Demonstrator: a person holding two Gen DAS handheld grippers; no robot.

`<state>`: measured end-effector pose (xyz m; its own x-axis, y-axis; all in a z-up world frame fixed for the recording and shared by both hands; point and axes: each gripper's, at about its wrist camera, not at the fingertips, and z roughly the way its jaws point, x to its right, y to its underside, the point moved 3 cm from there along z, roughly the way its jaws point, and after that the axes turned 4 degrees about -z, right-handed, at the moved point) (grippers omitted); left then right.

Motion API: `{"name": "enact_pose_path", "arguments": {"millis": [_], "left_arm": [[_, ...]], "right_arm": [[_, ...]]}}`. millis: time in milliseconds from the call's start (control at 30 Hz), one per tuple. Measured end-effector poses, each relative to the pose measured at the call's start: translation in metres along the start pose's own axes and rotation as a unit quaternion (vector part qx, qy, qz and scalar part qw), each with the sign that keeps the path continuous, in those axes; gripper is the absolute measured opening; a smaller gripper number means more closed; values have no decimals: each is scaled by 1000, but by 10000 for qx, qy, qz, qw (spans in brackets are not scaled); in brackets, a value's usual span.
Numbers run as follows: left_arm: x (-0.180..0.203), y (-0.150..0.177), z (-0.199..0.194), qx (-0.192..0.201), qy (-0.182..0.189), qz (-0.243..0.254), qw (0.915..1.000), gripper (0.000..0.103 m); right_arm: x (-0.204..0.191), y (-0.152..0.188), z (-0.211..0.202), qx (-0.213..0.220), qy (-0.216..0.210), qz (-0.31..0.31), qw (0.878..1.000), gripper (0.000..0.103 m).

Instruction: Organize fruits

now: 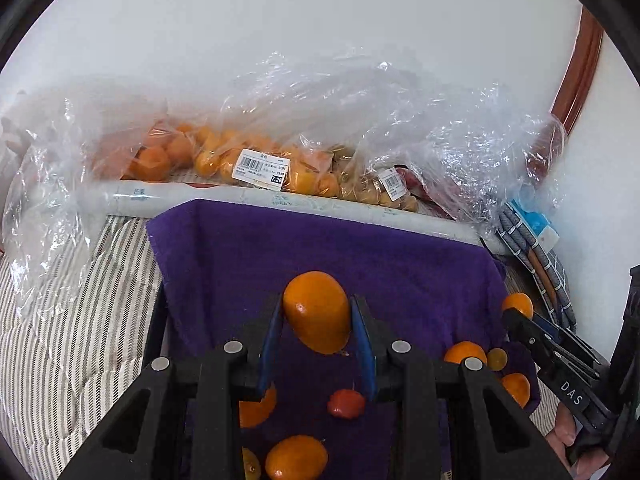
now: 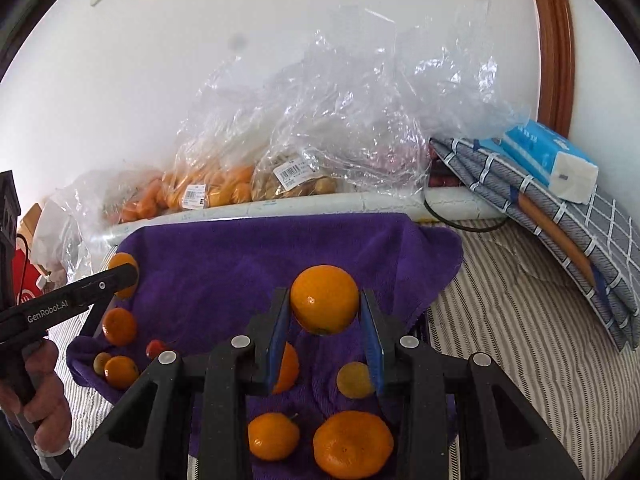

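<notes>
Your left gripper (image 1: 318, 316) is clamping an oval orange (image 1: 317, 312), its long axis running tilted along the fingers, raised over the purple towel (image 1: 360, 252). Your right gripper (image 2: 325, 304) is gripping a round orange (image 2: 325, 299) above the towel's middle; loose fruit is lying beneath both.

Home bedroom: striped bedding (image 2: 500, 320), folded blanket (image 2: 560, 216), grocery bags (image 1: 280, 152).

Bright, even daylight, glare glinting off the plastic bags (image 2: 340, 120), sharp centre, heavy fisheye bending and dark corners.
</notes>
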<state>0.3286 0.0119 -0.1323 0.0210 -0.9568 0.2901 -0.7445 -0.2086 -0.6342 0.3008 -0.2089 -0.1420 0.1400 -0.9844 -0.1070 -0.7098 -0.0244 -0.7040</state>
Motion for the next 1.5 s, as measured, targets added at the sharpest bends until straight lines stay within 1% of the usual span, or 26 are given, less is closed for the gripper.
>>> {"name": "enact_pose_path", "arguments": {"millis": [200, 367, 600, 733, 867, 933, 967, 1033, 1133, 1167, 1200, 1233, 1267, 1333, 1400, 1433, 1500], "left_arm": [[5, 4, 12, -95, -1, 69, 9999, 32], [3, 6, 20, -194, -86, 94, 9997, 32], [-2, 12, 31, -348, -184, -7, 9992, 32], [-1, 13, 31, -319, -236, 82, 9992, 32], [0, 14, 31, -304, -275, 125, 9991, 32], [1, 14, 30, -288, -362, 188, 9988, 37], [1, 13, 28, -266, -393, 206, 9987, 41], [1, 11, 23, -195, -432, 219, 9986, 42], [1, 7, 9, -129, -484, 234, 9985, 47], [0, 8, 3, -101, -481, 233, 9985, 48], [-1, 9, -5, -65, -496, 206, 9985, 49], [-3, 11, -13, -35, -520, 175, 9985, 50], [-4, 14, -23, 1, -536, 161, 9984, 53], [-3, 21, -46, 101, -592, 185, 9980, 58], [1, 28, -68, 198, -655, 266, 9973, 67], [4, 32, -82, 267, -680, 332, 9968, 68], [9, 40, -107, 417, -708, 400, 9958, 74]], "right_arm": [[1, 5, 12, -59, -42, 11, 10000, 34], [1, 9, 19, -145, -46, -16, 9999, 34], [3, 14, 25, -243, -47, 28, 9997, 34], [-3, 17, 28, -265, 89, -165, 9995, 34], [-4, 18, 29, -274, 115, -198, 9994, 34], [-3, 19, 28, -274, 121, -181, 9994, 34], [-3, 19, 27, -264, 117, -176, 9994, 34], [-3, 17, 25, -219, 128, -205, 9995, 35], [-5, 13, 13, -69, 59, -138, 9999, 42], [-6, 12, 7, -4, 40, -104, 9999, 48], [-8, 10, 2, 12, 62, -100, 9999, 51], [-10, 9, -7, 12, 112, -113, 9999, 52], [-12, 8, -16, 18, 142, -108, 9998, 52], [-15, 9, -38, 74, 145, -71, 9998, 57], [-19, 12, -60, 156, 179, -71, 9997, 66], [-23, 14, -77, 210, 239, -85, 9995, 68], [-26, 18, -102, 279, 323, -78, 9991, 76]]}}
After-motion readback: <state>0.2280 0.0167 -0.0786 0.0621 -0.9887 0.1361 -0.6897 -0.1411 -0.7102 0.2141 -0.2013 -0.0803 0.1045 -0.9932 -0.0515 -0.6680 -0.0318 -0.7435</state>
